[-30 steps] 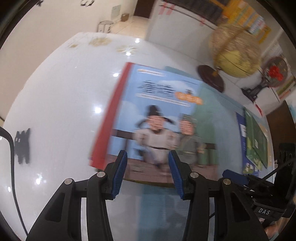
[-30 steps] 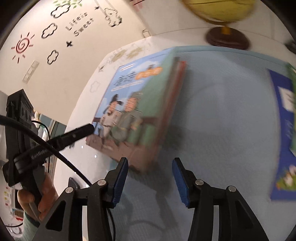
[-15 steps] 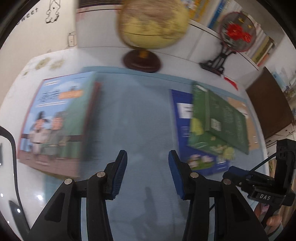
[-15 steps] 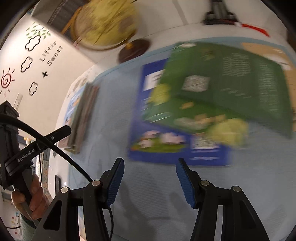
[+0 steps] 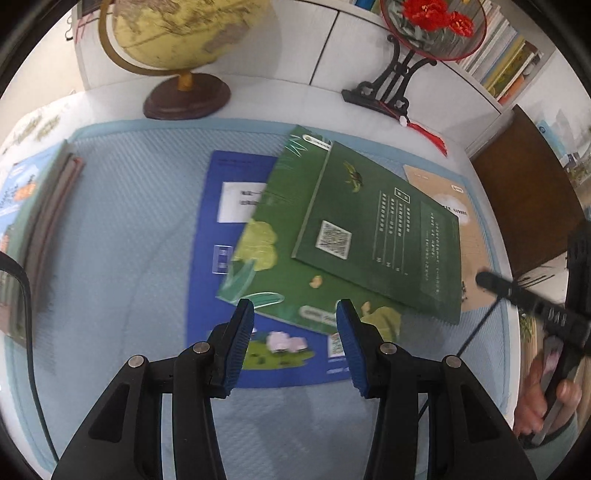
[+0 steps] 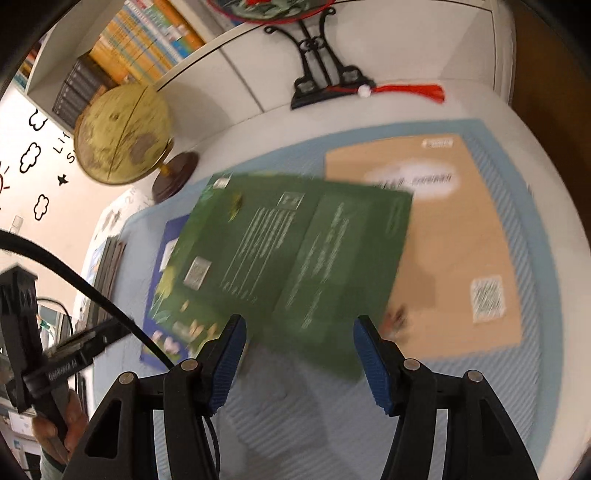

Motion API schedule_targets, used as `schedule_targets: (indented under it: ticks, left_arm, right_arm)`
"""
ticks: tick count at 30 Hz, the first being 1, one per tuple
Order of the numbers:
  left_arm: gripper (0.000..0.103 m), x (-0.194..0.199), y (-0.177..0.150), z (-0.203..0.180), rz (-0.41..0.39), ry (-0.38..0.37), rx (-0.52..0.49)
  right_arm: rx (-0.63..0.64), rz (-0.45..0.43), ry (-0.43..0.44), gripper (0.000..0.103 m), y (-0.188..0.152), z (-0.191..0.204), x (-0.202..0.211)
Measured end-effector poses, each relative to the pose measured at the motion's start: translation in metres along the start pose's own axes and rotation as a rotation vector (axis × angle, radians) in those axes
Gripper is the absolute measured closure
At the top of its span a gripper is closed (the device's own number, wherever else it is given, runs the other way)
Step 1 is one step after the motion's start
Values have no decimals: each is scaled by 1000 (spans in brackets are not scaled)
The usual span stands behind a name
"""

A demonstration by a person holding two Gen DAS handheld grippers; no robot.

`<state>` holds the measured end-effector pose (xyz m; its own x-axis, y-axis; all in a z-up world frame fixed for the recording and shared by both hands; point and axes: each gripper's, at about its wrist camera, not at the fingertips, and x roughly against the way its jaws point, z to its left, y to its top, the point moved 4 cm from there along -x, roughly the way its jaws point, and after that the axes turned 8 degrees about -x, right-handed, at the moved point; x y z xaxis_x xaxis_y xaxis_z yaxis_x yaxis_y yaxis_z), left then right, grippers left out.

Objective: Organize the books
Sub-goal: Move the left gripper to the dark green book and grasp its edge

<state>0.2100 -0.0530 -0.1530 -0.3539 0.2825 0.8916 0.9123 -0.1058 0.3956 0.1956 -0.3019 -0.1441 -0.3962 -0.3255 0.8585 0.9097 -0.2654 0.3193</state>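
Left claw [image 5: 294, 341] hangs over the blue mat [image 5: 122, 229] on the white desk [image 5: 258, 99], released, nothing btwn its blue pads, which sit above the near edge of the book pile. Right claw [image 6: 298, 360] also empty, jaws opening, pads not touching anything, near corner of the top green book [image 6: 295, 258] showing btwn them. The pile: blue book [image 5: 210, 295] flat on the mat at the bottom, larger green book [image 5: 280, 266] skewed across it, smaller dark green book [image 5: 388, 229] w/ a QR code on top of that, overlapping a tan book [image 6: 461, 240] to the right. Separate stack of books [image 5: 37, 214] sits at the left end of the mat, well apart from the pile. Behind the mat: a yellow globe [image 5: 177, 33] on a brown base and a black stand [image 5: 388, 85] w/ a round red-flower fan. Person's hand [image 5: 543, 391] grips the other handle at the right edge of the left view.
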Motion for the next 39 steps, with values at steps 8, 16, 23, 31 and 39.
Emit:
schedule_targets:
  ticks: [8, 16, 23, 31, 39]
  left_arm:
    - [59, -23, -2, -17, 38, 22, 56]
    - [59, -48, 1, -36, 84, 3, 40]
    - [59, -52, 7, -34, 81, -3, 21]
    - [56, -45, -6, -8, 80, 64, 33]
    - [56, -36, -39, 8, 105, 40, 78]
  right_arm:
    - [108, -12, -32, 44, 71, 0, -38]
    - [139, 38, -66, 44, 110, -10, -90]
    - [243, 131, -11, 43, 71, -5, -80]
    - [126, 263, 220, 40, -12, -2, -58]
    - [106, 266, 253, 41, -34, 6, -60]
